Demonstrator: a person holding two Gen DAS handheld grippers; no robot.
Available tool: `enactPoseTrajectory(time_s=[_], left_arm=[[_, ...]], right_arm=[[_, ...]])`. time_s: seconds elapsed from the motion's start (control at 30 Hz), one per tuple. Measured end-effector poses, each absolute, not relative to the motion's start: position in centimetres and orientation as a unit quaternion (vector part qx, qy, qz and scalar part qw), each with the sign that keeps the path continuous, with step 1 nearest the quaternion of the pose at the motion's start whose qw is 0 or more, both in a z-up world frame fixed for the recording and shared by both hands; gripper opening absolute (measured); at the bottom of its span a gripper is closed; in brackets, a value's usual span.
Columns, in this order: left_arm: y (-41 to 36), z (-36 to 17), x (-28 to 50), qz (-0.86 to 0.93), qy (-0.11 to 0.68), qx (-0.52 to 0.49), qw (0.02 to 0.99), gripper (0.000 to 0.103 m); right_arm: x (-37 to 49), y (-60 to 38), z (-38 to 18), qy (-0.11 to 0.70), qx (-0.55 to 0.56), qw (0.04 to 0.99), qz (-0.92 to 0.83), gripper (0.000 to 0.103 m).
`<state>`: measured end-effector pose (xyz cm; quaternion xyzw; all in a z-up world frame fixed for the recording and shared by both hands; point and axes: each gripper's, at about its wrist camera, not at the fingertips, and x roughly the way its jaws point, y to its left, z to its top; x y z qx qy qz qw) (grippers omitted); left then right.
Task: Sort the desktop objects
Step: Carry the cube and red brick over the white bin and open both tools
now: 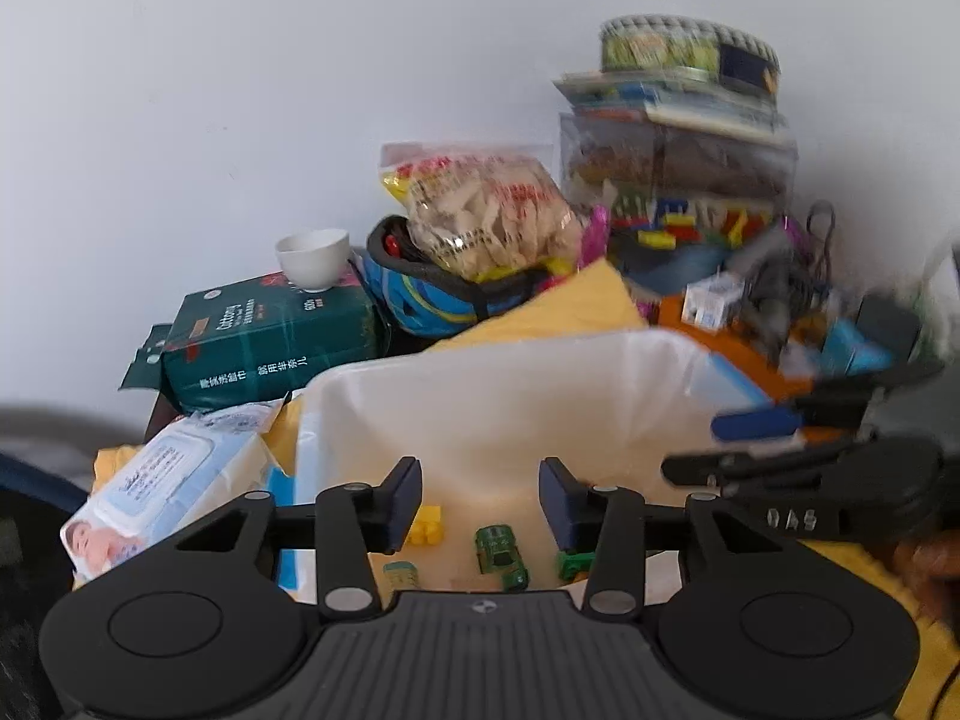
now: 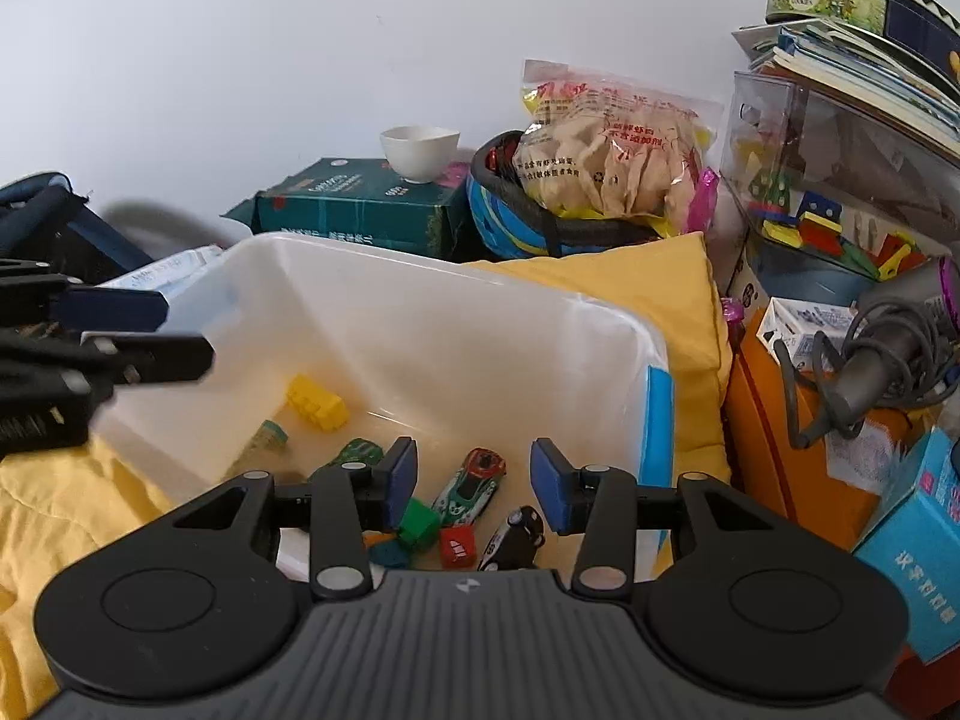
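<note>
Your left gripper [image 1: 479,501] hangs wide open and empty over the white bin [image 2: 336,276]; your right gripper [image 2: 473,483] likewise. Inside, left to right: yellow block [image 2: 317,402], toy car [image 2: 470,485]. Both look light, rigid, slick; pinch the car across its flanks.

Two wrist cameras, both close over one white bin and facing the wall.

The left wrist view looks forward along its fingers [image 1: 401,501] from the bin's [image 1: 480,384] near side; the right wrist view looks from further right, angled down into the same bin [image 2: 420,324]. Both share the yellow block [image 1: 427,531] [image 2: 317,402], the white cup [image 1: 313,259] [image 2: 420,151] and the snack bag [image 1: 486,210] [image 2: 612,150] (the left view is blurred at right). Each view catches the other gripper at its edge [image 1: 750,444] [image 2: 135,330].
</note>
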<state>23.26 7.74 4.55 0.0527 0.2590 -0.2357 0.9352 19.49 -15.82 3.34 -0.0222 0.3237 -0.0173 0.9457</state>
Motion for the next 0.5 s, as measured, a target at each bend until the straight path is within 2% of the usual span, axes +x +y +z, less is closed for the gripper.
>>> enactPoseTrajectory(time_s=[0.13,0.3,0.37,0.5], left_arm=[[9.8,5.1,20.0,-0.236,0.246,0.048,0.939,0.058],[11.3,1.4,15.4,-0.234,0.314,0.069,0.918,0.058],[11.4,-0.8,13.6,-0.239,0.353,0.07,0.902,0.058],[10.9,-4.0,10.2,-0.252,0.407,0.066,0.876,0.058]], right_arm=[[15.9,-15.8,4.2,0.292,-0.038,0.956,0.009,0.048],[11.1,-15.3,2.7,0.296,-0.102,0.949,0.035,0.056],[9.5,-14.9,1.3,0.329,-0.128,0.934,0.048,0.055],[6.8,-14.8,-1.3,0.377,-0.106,0.917,0.077,0.054]])
